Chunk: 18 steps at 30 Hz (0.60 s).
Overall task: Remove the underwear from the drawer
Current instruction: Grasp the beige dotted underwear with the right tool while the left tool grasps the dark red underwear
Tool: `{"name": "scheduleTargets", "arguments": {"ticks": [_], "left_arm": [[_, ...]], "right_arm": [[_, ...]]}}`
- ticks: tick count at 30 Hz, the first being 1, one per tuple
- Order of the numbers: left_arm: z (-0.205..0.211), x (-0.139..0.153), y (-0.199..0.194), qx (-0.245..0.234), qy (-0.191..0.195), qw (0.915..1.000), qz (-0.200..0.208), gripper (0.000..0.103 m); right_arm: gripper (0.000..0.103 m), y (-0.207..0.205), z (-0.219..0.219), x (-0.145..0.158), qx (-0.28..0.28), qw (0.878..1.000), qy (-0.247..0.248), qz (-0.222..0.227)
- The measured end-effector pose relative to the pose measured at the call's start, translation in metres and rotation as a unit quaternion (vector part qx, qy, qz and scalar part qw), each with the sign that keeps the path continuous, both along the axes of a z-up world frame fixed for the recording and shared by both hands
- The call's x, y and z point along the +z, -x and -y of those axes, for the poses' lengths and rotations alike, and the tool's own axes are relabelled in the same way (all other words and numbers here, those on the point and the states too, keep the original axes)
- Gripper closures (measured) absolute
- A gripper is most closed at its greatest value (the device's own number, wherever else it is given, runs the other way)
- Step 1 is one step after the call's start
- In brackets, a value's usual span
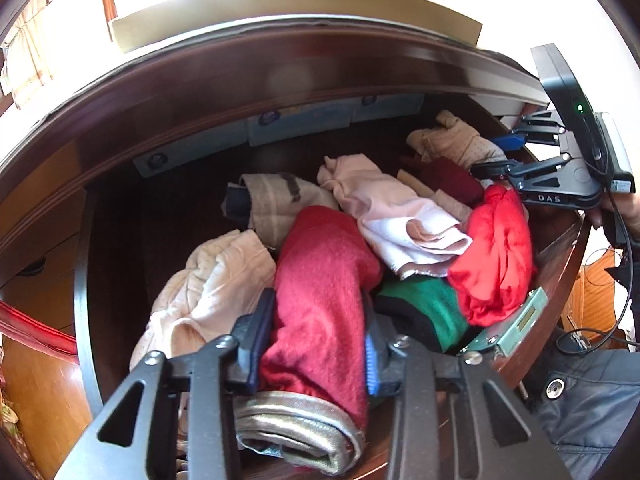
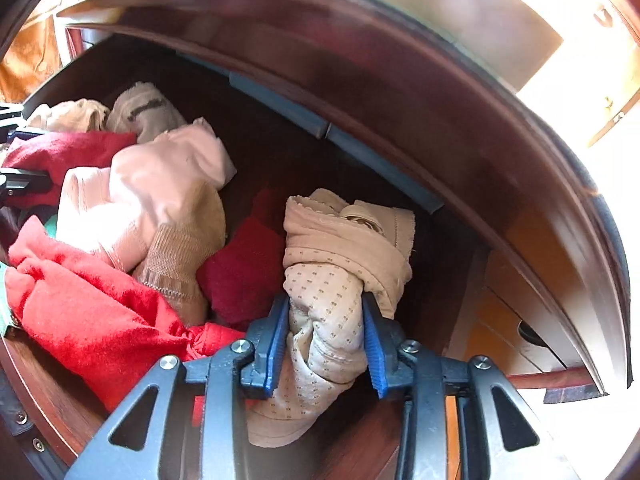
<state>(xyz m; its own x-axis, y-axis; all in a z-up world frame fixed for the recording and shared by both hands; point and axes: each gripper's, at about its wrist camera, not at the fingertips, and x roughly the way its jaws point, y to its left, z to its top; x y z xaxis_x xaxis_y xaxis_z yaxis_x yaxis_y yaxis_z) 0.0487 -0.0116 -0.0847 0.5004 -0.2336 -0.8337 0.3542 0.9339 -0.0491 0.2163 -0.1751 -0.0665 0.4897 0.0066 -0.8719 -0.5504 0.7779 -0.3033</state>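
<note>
The left gripper [image 1: 314,344] grasps a dark red garment [image 1: 324,280]; the right gripper [image 2: 326,344] clenches a beige dotted garment [image 2: 324,308], its lower end hidden.

Blue boxes [image 1: 296,130]; green scale [image 1: 516,322]

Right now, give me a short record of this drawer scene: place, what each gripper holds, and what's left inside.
place: open wooden drawer
left gripper: shut on dark red garment
right gripper: shut on beige dotted garment
left inside: bright red cloth, pink garment, green garment
</note>
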Motion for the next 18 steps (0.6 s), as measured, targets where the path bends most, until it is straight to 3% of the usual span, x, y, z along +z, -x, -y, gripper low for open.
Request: {"name": "scheduleTargets", "arguments": {"ticks": [9, 18], "left_arm": [[-0.007, 0.012, 0.009, 0.03, 0.035, 0.9981, 0.042, 0.083], [-0.003, 0.019, 0.017, 0.037, 0.039, 0.9953, 0.08, 0.087]], "right_arm": [[0.067, 0.019, 0.005, 0.018, 0.009, 0.998, -0.039, 0.052], [0.067, 0.048, 0.017, 0.034, 0.03, 0.992, -0.061, 0.109]]}}
